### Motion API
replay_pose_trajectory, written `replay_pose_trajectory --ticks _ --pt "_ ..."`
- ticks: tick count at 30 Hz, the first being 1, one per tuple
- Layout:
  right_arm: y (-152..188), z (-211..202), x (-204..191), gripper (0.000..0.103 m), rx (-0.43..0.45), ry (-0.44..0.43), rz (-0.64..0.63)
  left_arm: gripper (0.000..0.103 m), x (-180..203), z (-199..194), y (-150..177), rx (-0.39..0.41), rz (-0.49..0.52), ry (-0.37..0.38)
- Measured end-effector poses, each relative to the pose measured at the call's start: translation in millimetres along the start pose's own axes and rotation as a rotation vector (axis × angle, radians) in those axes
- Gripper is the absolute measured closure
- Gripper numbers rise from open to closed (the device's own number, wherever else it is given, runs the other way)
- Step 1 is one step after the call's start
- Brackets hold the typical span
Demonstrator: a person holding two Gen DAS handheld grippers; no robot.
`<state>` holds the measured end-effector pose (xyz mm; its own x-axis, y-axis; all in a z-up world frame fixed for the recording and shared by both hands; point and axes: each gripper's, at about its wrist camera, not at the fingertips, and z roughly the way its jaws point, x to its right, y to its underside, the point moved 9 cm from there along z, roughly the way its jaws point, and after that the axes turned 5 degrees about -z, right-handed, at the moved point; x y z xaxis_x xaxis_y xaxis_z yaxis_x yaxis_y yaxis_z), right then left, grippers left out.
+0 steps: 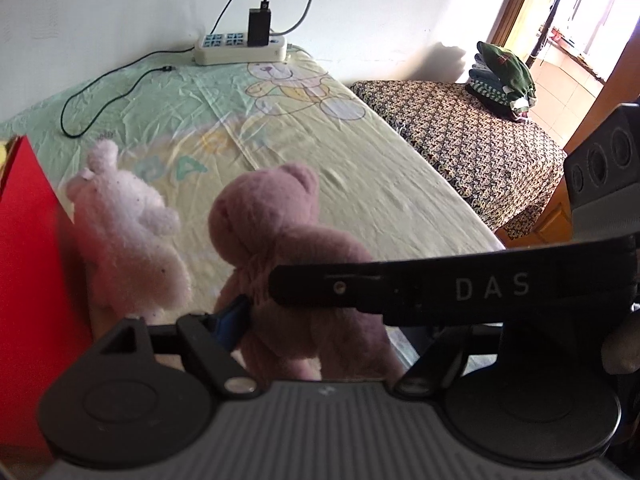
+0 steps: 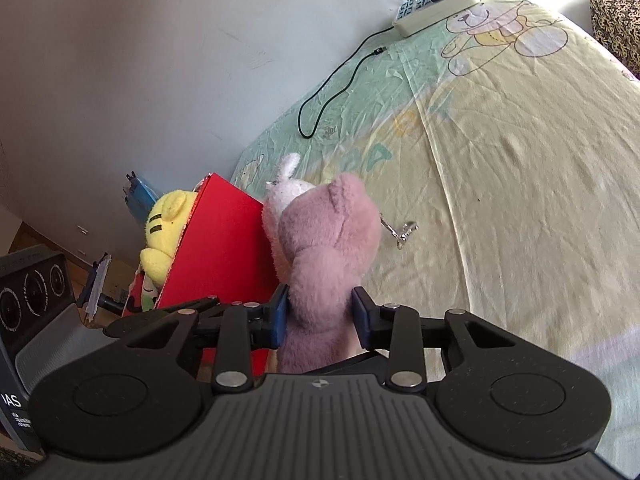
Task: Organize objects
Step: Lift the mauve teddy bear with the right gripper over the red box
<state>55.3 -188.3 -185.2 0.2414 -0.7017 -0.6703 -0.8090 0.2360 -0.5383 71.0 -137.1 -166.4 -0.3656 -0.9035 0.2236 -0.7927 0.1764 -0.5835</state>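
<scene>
A mauve plush bear (image 1: 280, 248) stands on the bed by a red box (image 1: 28, 248); a pale pink plush (image 1: 124, 224) stands between them. In the right wrist view my right gripper (image 2: 320, 316) is shut on the mauve bear (image 2: 328, 260), blue pads pressing its waist. The pale plush (image 2: 286, 192) peeks behind it beside the red box (image 2: 224, 248), which holds a yellow plush (image 2: 164, 232). In the left wrist view my left gripper (image 1: 320, 332) sits around the bear's lower body; only its left pad (image 1: 230, 320) shows, the right finger is hidden by the other gripper's black finger (image 1: 400, 288).
The bed sheet (image 1: 360, 184) has a bear print. A power strip (image 1: 240, 46) with charger and black cable (image 1: 100, 100) lies at the wall. A keychain clip (image 2: 400, 232) lies by the bear. A patterned bench (image 1: 472, 136) with folded clothes (image 1: 504, 76) stands to the right.
</scene>
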Motion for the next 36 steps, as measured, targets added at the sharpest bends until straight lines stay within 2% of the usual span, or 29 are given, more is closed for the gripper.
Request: replay_pose_trajectory --ticks 7,14,25,36 --pt "7 -19 -22 0.067 0.056 -0.005 -0.040 0.025 7 -30 5 0.065 0.047 0.003" --pt "11 -27 -59 0.067 0.113 -0.004 -0.090 0.026 -1 -69 7 0.124 0.080 0.025" --pt "15 -16 -128 0.067 0.194 -0.019 -0.161 0.026 -41 -132 9 0.214 0.110 0.026" --pt "10 2 -182 0.067 0.263 -0.058 -0.176 0.025 -84 -188 5 0.305 0.105 0.052"
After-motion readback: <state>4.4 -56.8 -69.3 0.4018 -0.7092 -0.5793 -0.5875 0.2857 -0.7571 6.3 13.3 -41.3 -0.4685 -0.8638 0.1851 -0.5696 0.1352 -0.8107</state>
